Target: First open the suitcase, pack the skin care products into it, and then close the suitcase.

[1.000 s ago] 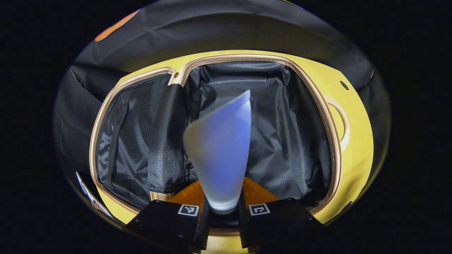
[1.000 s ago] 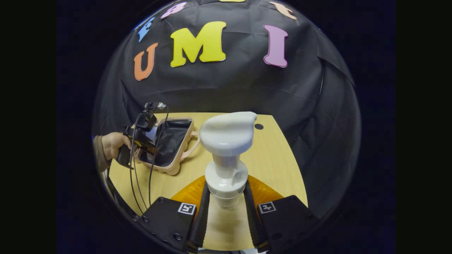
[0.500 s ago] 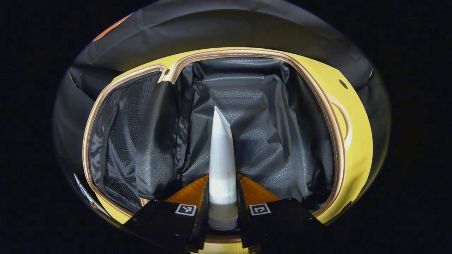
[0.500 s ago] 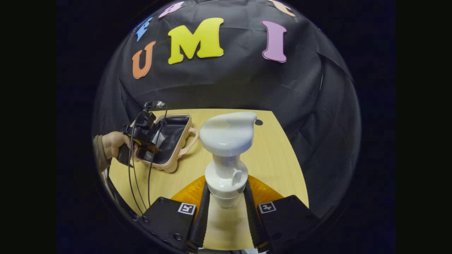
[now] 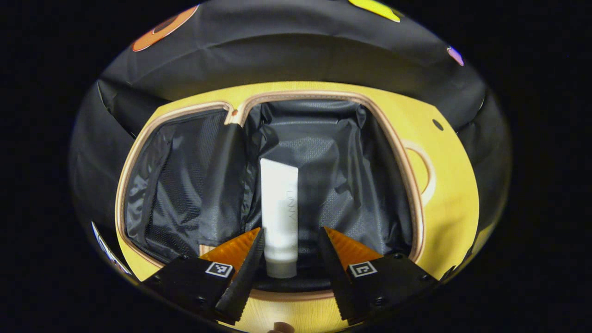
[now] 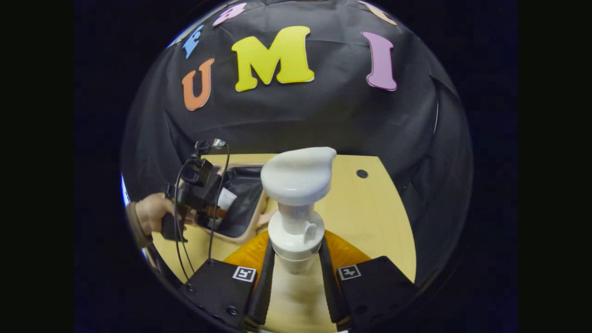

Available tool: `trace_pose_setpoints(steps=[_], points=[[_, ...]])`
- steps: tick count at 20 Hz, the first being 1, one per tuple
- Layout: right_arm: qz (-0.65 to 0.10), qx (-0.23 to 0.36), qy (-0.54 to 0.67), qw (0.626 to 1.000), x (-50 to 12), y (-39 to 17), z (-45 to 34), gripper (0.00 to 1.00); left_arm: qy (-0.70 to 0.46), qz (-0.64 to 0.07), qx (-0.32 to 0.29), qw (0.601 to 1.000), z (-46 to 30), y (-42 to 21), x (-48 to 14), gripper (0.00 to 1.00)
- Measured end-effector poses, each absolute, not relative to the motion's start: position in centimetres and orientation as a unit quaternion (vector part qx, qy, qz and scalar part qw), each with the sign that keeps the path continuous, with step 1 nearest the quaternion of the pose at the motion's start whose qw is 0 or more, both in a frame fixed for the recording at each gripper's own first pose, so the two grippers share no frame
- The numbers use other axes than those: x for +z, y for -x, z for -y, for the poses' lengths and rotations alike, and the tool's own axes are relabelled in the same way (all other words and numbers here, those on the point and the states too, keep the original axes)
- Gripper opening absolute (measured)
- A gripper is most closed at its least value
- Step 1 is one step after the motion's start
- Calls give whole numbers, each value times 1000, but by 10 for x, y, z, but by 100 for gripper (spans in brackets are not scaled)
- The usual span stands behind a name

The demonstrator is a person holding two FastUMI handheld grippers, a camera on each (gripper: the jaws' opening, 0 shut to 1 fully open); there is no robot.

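Left tongs (image 5: 289,259) gape wide above the open suitcase (image 5: 418,185), gripping nothing, and the white tube (image 5: 279,215) lies on the black lining between the spread fingers, touching neither. Right tongs (image 6: 296,277) are clamped on the neck of the white pump bottle (image 6: 298,194), held upright above the worktop (image 6: 370,217). The suitcase sits near the worktop's far edge.

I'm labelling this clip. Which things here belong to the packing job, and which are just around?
Job: suitcase, open; white tube lying inside, left tongs open over it; pump bottle held in right tongs.

Around: table, cables.
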State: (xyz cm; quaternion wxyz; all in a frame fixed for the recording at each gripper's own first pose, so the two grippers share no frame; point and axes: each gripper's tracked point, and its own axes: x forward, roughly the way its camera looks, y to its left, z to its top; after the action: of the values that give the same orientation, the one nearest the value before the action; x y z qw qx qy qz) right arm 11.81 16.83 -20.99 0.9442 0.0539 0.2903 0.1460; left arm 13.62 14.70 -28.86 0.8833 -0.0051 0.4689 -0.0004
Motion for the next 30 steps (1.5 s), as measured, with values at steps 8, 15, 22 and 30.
trace_pose_setpoints(steps=[8,15,22,30], points=[[-304,222,-32,926,-214,-165,-302,47,-6,-333,-32,943,-162,-100,-201,96],[-382,208,-18,900,-271,-177,-363,47,-32,-168,14,985,-223,-62,-128,97],[-446,174,-14,878,-306,-182,-383,47,-13,-2,-36,999,-225,-35,-38,96],[-487,105,-59,865,-326,-217,-394,47,-38,63,-4,997,-258,-6,10,96]])
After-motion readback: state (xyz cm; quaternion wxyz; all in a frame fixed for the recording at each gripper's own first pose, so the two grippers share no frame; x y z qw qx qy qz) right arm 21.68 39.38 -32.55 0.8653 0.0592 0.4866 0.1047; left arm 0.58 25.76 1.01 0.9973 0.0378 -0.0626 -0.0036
